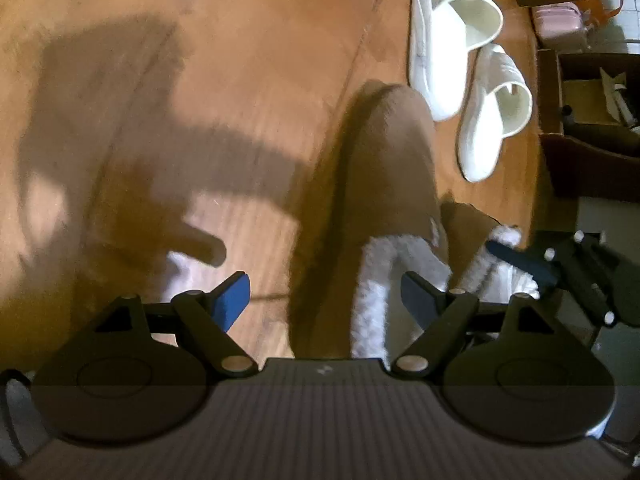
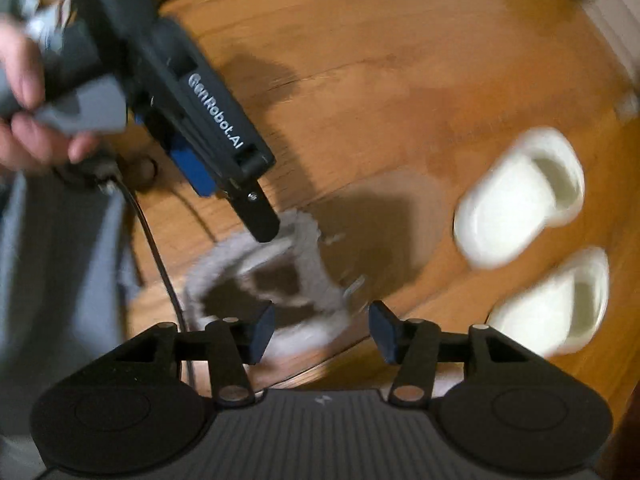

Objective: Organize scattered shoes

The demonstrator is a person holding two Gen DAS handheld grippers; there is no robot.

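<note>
Two brown suede slippers with white fleece lining (image 1: 390, 200) lie side by side on the orange-brown wooden floor (image 1: 240, 60), just beside a pair of white quilted slides (image 1: 452, 36). The slippers are judged light, soft and easily crushed; the fleece collar is the likeliest hold.

The left gripper (image 1: 325, 302) is held low over the nearer slipper, jaws apart, with one blue pad inside the opening and the other outside. The right gripper (image 2: 322, 332) is poised above the fleece rim, jaws apart, nothing held.
</note>
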